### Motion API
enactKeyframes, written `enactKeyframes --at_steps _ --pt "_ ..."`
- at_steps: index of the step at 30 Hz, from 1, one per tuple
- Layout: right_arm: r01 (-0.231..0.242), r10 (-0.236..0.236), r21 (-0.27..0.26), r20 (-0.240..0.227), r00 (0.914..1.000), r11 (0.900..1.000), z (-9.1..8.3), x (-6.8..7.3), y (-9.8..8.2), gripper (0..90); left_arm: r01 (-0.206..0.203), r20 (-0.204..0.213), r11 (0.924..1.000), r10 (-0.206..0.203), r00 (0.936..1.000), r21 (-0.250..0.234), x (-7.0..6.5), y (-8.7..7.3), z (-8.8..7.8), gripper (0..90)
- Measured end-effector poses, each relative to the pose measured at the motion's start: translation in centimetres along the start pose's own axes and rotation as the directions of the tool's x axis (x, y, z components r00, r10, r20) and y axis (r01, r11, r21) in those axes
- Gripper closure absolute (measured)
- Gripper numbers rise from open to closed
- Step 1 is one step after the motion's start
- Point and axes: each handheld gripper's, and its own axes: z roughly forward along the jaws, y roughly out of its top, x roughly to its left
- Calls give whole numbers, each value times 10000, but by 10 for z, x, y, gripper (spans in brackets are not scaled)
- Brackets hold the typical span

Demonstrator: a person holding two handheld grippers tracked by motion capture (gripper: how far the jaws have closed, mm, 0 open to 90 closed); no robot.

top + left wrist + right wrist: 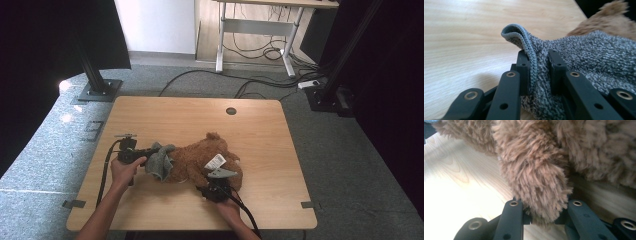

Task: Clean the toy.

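Centre-left of the high view, grey knit garment (584,57) is pinched at its hem by left gripper (537,67), extending rightward onto brown plush toy (200,160), whose limb is clamped by right gripper (541,212).

Light wooden table (150,115); brown plush toy (200,160) lying on it; grey knitted cloth (159,162) beside toy.

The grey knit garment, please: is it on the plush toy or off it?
Partly on: the grey knit garment covers the plush toy's left end, its bunched hem pinched by the left gripper.
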Motion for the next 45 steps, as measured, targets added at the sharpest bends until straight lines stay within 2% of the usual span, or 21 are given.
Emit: enactKeyframes --at_steps 5,7,10,13,17,20,22,26,30,33,34,36,38,40,43,45 --pt "-183 184 111 -140 9997 9998 -3 0 -1 726 -14 45 10000 14 10000 6 0 -2 0 743" --pt "-214 217 140 -242 9995 9997 -7 1 -1 672 -47 46 10000 47 10000 -17 -1 -2 0 743" --pt "-492 503 261 -445 9977 9984 -17 1 0 544 -87 1 10000 87 10000 -30 -2 -2 0 743" --pt "-465 461 -75 -461 9979 9989 -37 0 2 494 -74 78 9999 75 9999 -82 -1 -3 0 743" --pt "-507 503 -766 -63 9987 9958 -64 -7 11 429 -92 123 9998 94 9999 -177 -1 -4 0 743" --pt "-539 563 -1069 192 9982 9928 -75 -17 18 407 -118 162 9998 121 9998 -164 -2 -4 0 743" --pt "-757 785 -1361 150 9968 9878 -85 -27 25 394 -150 137 9998 152 9998 -154 -3 -4 0 744" --pt "-630 719 -1545 529 9960 9860 -97 -39 35 363 -149 173 9997 152 9997 -179 -2 -3 0 743" --pt "-375 511 -1202 1122 9924 9920 -91 -55 45 302 -151 189 9997 155 9997 -189 -2 -4 0 744" --pt "-375 503 -973 1325 9899 9945 -82 -65 51 273 -144 214 9997 148 9997 -182 -2 -3 0 743" --pt "-295 409 -839 1381 9896 9960 -78 -68 53 276 -131 228 9997 135 9996 -183 -2 -3 0 743" --pt "-271 340 -588 1209 9921 9979 -71 -70 53 304 -61 312 9998 67 9995 -206 -1 -2 0 743" --pt "-172 217 -483 936 9954 9987 -66 -69 50 414 -3 401 9997 14 9992 -264 -1 -1 -2 743" --pt "158 -126 -362 881 9960 9992 -63 -66 46 529 68 581 9995 -50 9983 -305 -1 1 -3 742" --pt "294 -272 -257 820 9963 9992 -62 -65 37 600 202 1005 9990 -162 9948 -391 -4 4 -4 742" --pt "408 -379 -356 781 9962 9985 -63 -64 29 642 181 1148 9989 -131 9933 -428 -8 6 -4 742"
